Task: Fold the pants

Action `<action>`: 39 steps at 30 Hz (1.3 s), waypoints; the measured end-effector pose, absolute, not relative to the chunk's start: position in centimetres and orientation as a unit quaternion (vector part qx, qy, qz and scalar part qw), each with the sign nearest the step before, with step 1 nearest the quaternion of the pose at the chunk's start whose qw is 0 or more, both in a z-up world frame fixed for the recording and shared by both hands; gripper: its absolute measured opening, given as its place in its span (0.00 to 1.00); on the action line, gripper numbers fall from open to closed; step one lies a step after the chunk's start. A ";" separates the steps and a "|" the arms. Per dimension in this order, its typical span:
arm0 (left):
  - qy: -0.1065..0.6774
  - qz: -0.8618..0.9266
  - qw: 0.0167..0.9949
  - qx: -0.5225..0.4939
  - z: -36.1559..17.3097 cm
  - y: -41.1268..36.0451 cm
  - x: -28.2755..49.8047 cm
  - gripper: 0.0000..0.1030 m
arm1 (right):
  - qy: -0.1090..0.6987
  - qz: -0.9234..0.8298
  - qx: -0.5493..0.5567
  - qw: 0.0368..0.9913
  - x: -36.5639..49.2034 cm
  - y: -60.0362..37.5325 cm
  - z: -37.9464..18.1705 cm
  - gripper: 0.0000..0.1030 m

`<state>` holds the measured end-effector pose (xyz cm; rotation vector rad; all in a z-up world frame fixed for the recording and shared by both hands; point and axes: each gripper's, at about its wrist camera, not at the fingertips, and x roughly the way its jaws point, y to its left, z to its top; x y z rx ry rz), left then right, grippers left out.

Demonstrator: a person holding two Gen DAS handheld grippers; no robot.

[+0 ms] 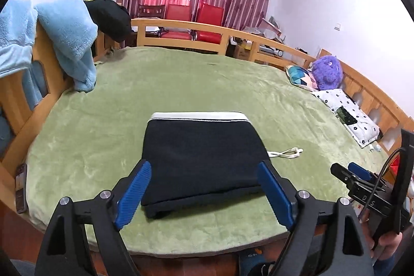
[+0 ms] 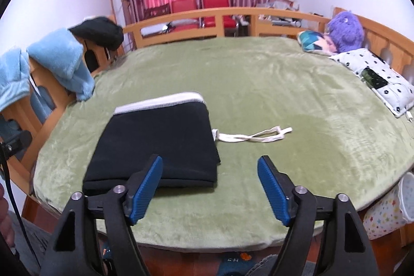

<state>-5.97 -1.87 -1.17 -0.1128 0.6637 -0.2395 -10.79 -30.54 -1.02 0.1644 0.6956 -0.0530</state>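
Note:
The dark navy pants lie folded into a thick rectangle on the green bed cover, white waistband at the far edge. A white drawstring trails out to their right. My left gripper is open and empty, held above the near edge of the pants, its blue pads either side of the fold. My right gripper is open and empty, just right of the pants' near right corner, drawstring beyond it. The right gripper also shows in the left wrist view.
Light blue fleece and a black garment hang over the wooden bed rail at the left. A purple plush toy, a patterned cushion and a white pillow lie at the right. Red chairs stand behind the bed.

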 end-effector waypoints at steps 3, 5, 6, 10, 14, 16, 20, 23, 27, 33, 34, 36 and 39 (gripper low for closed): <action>0.323 -0.108 0.939 -0.041 -1.0 -2.4 -7.2 0.83 | 0.337 -0.018 0.087 0.937 -11.7 -30.8 -0.2 0.79; 0.321 -0.099 0.941 -0.035 -0.9 -2.6 -7.8 0.87 | 0.327 -0.019 0.078 0.942 -12.3 -30.6 0.1 0.92; 0.321 -0.100 0.941 -0.035 -0.9 -2.7 -8.1 0.88 | 0.322 -0.018 0.076 0.943 -12.3 -30.6 0.1 0.95; 0.316 -0.108 0.942 -0.039 -0.6 -2.9 -9.0 0.93 | 0.319 -0.015 0.079 0.944 -12.7 -30.5 0.3 1.00; 0.315 -0.106 0.942 -0.043 -0.5 -2.6 -9.5 0.94 | 0.323 -0.023 0.081 0.943 -12.8 -30.7 0.2 1.00; 0.314 -0.106 0.942 -0.049 -0.5 -2.5 -9.6 0.94 | 0.323 -0.023 0.081 0.943 -12.9 -30.7 0.2 1.00; 0.313 -0.098 0.944 -0.045 -0.5 -2.4 -9.7 0.94 | 0.320 -0.027 0.074 0.944 -13.1 -30.4 0.3 1.00; 0.312 -0.098 0.944 -0.047 -0.4 -2.3 -9.7 0.94 | 0.319 -0.025 0.074 0.945 -13.2 -30.1 0.5 1.00; 0.308 -0.097 0.945 -0.047 -0.4 -2.2 -9.7 0.94 | 0.320 -0.026 0.065 0.945 -13.3 -29.6 0.5 1.00; 0.307 -0.092 0.946 -0.051 0.0 -1.8 -10.0 0.94 | 0.324 -0.029 0.070 0.943 -13.1 -29.7 0.4 1.00; 0.306 -0.090 0.946 -0.051 0.0 -1.8 -10.0 0.94 | 0.324 -0.029 0.071 0.943 -13.1 -29.6 0.4 1.00; 0.305 -0.083 0.947 -0.048 0.0 -1.7 -9.9 0.94 | 0.325 -0.029 0.070 0.943 -13.1 -29.6 0.4 1.00; 0.306 -0.080 0.947 -0.047 -0.1 -1.8 -9.9 0.94 | 0.325 -0.033 0.064 0.943 -13.0 -29.5 0.3 1.00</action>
